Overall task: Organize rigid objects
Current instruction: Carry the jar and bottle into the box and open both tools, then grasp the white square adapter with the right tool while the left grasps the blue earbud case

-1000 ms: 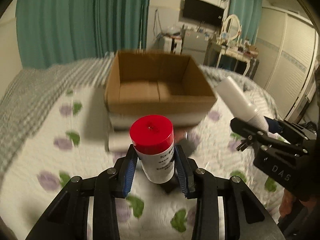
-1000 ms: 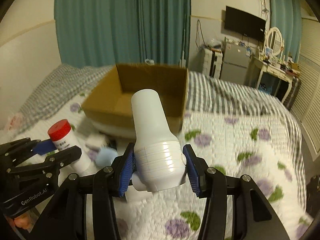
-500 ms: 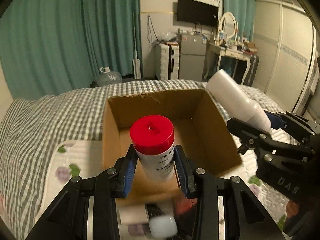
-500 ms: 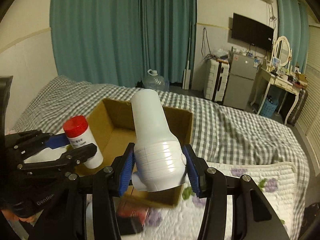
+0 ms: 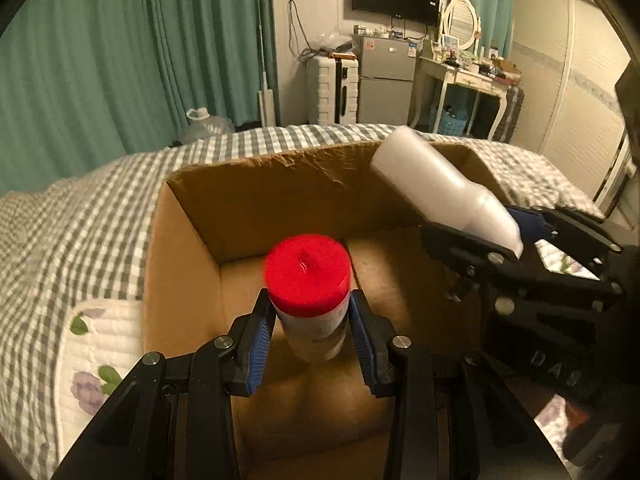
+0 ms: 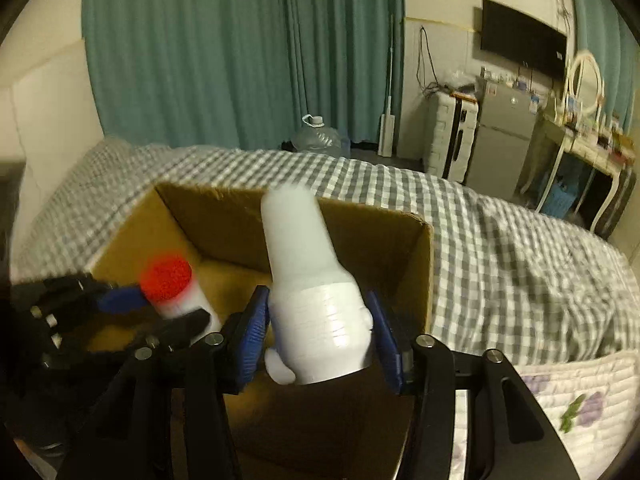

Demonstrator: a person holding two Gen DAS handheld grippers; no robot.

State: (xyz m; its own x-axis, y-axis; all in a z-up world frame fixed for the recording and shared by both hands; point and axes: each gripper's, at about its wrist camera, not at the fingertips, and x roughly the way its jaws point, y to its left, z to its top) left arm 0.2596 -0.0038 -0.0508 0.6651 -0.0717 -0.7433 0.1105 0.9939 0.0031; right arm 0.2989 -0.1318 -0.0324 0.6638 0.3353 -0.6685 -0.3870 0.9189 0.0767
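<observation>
My left gripper (image 5: pixel 310 342) is shut on a white bottle with a red cap (image 5: pixel 307 280) and holds it over the open cardboard box (image 5: pixel 256 196). My right gripper (image 6: pixel 320 344) is shut on a large white plastic bottle (image 6: pixel 310 300), also held above the box (image 6: pixel 416 264). In the left wrist view the white bottle (image 5: pixel 444 188) and the right gripper (image 5: pixel 520 248) show at the right. In the right wrist view the red-capped bottle (image 6: pixel 168 284) and the left gripper (image 6: pixel 132 308) show at the left. The box floor looks empty where visible.
The box sits on a bed with a grey checked blanket (image 5: pixel 72 216) and a white floral quilt (image 6: pixel 576 392). Teal curtains (image 6: pixel 240 48), a water jug (image 6: pixel 320 140), a small fridge (image 5: pixel 384 80) and a dressing table (image 5: pixel 468 76) stand behind.
Both grippers have moved forward and up from the quilt to above the box, each carrying its bottle. The box now fills the lower view.
</observation>
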